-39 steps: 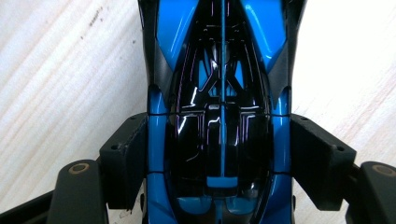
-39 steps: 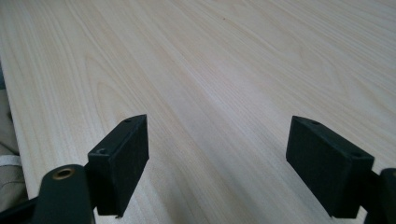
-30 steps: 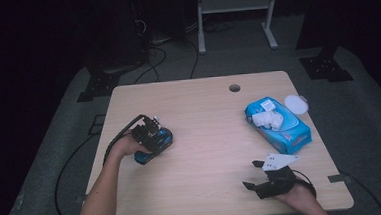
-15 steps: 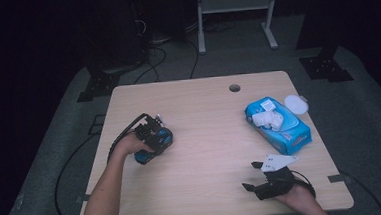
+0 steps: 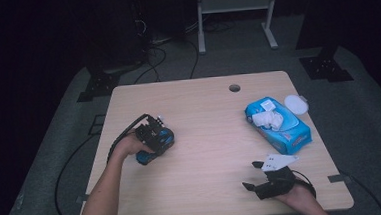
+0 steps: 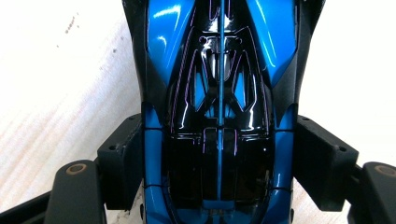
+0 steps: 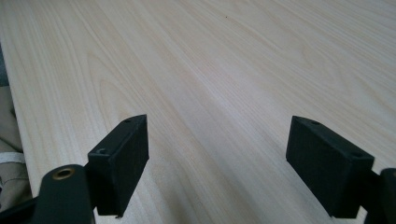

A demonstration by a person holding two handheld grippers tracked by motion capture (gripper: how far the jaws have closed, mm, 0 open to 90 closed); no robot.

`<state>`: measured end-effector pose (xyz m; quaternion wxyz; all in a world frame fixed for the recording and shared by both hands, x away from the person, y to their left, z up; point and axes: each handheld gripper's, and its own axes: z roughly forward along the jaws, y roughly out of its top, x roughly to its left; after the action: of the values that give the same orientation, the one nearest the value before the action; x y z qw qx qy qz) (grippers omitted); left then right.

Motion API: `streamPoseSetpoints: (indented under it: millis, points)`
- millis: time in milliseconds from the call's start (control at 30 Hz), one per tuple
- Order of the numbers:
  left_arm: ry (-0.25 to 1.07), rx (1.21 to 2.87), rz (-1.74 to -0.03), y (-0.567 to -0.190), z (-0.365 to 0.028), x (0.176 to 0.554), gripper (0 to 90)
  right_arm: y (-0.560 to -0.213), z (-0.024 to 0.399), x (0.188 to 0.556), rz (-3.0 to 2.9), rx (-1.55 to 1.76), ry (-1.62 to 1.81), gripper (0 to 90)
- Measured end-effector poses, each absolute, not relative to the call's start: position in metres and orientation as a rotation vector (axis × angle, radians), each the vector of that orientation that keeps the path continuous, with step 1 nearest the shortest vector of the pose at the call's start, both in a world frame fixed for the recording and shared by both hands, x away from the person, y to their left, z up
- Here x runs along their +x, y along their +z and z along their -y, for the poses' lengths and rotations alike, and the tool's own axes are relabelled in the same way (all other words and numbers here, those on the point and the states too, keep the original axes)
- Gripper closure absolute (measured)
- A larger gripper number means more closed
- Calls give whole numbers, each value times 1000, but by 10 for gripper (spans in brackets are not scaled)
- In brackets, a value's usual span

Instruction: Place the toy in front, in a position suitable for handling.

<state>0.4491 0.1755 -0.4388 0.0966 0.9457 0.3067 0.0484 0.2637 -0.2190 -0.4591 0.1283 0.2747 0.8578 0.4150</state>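
Blue-and-black glossy toy car (image 6: 219,116) is seen clamped between the pads of the left gripper (image 6: 219,163), low on the left part of the pale wooden table (image 5: 205,136). Compared with a second ago, nothing has shifted; the grasp is judged settled, so a lift could follow. Blue wet-wipe packet (image 5: 279,124) lies far right, untouched. Right gripper (image 7: 217,163) is held idle, jaws spread, nothing between.
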Motion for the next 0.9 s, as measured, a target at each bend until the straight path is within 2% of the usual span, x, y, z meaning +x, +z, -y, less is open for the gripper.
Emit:
streamPoseSetpoints:
  millis: [133,333,600,900]
  points:
    - [156,2783,-913,-431,-178,448,262,-459,219,264,-2493,802,1206,204]
    - [213,2776,-801,-404,-163,434,262,-458,220,265,-2480,816,1212,204]
    - [250,2806,-466,-387,-94,401,261,-453,236,267,-2410,879,1231,204]
    - [164,2818,-237,-403,-29,373,261,-454,262,272,-2327,994,1264,205]
